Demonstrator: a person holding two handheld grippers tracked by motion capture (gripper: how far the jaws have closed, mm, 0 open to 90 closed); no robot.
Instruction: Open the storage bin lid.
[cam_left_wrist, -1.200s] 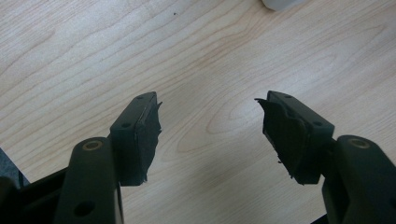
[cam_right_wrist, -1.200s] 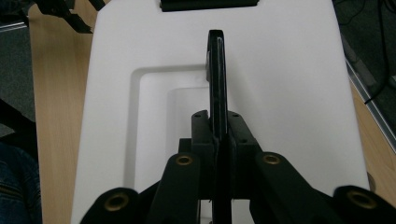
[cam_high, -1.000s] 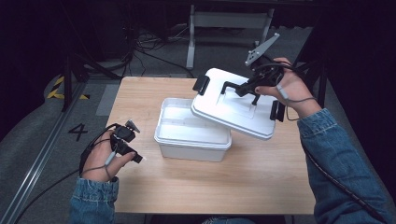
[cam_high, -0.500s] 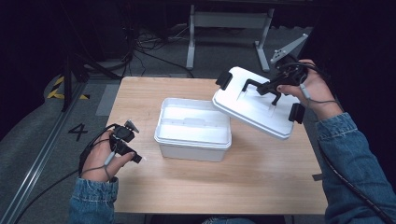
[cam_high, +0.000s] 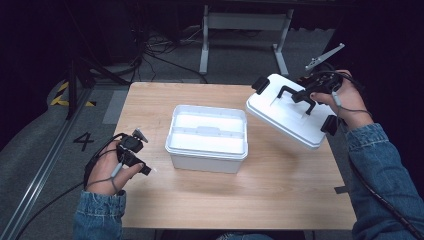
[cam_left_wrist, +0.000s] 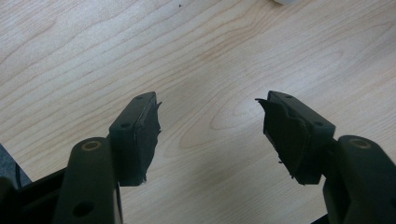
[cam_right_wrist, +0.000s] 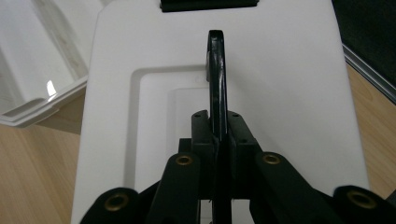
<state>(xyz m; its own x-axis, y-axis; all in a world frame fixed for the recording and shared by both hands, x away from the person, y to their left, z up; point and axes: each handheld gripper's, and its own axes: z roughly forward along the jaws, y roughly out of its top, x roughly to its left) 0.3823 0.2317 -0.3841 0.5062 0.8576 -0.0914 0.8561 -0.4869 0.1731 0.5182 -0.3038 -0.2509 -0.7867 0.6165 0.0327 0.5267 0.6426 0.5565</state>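
Two black jaws of the right gripper (cam_right_wrist: 218, 140) are pinching flat against the thin black handle (cam_right_wrist: 215, 70) of the white lid (cam_right_wrist: 280, 93), with nothing but that narrow strap between them. Outward from there, the lid is hanging tilted in the air to the right of the open white box (cam_high: 207, 135), its lower edge sitting close above the table (cam_high: 280, 200) and its black latch tabs showing at the ends. The person's right hand (cam_high: 345, 102) is carrying the whole weight through that one handle.

Left of the box, the left gripper (cam_left_wrist: 210, 126) is idling with its jaws spread wide apart over bare wood, holding nothing, while the left hand (cam_high: 107, 167) is resting near the table's edge.

Risk here lies mostly in the grip: the handle is slim and the lid is broad, so it is likely free to swing or twist around the pinch. If that happens while it is being lowered, a corner could be striking the tabletop first, or clipping the box's rim and shoving the box sideways.
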